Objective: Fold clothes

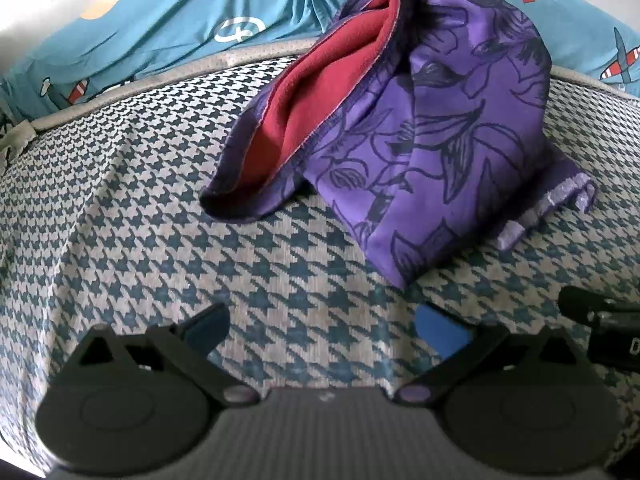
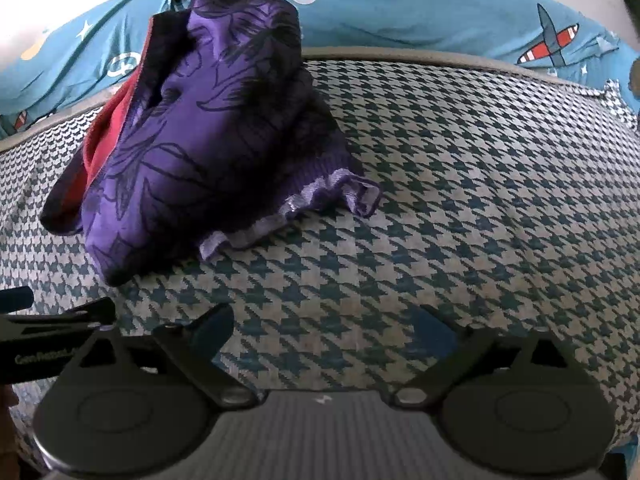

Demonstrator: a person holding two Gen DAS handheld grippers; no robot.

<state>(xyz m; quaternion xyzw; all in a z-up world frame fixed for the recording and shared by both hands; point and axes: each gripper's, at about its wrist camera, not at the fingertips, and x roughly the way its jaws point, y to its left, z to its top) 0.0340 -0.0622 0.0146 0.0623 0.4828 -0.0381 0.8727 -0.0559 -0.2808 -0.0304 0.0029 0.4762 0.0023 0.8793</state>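
A purple garment (image 1: 432, 128) with dark flower outlines and a red fleece lining (image 1: 320, 92) lies heaped on the houndstooth cover (image 1: 160, 220). A lilac ribbed hem (image 1: 560, 200) sticks out at its right. My left gripper (image 1: 324, 328) hovers open just in front of the heap, nothing between its fingers. In the right wrist view the same garment (image 2: 192, 140) sits at upper left, its ribbed hem (image 2: 304, 208) spread toward the middle. My right gripper (image 2: 328, 332) stands open over bare cover, right of the heap and apart from it.
A teal sheet (image 1: 160, 28) printed with planes and stars lies beyond the grey piped edge (image 2: 440, 56) of the cover. The other gripper's black body shows at the right rim (image 1: 608, 332) of the left view and the left rim (image 2: 44, 340) of the right view.
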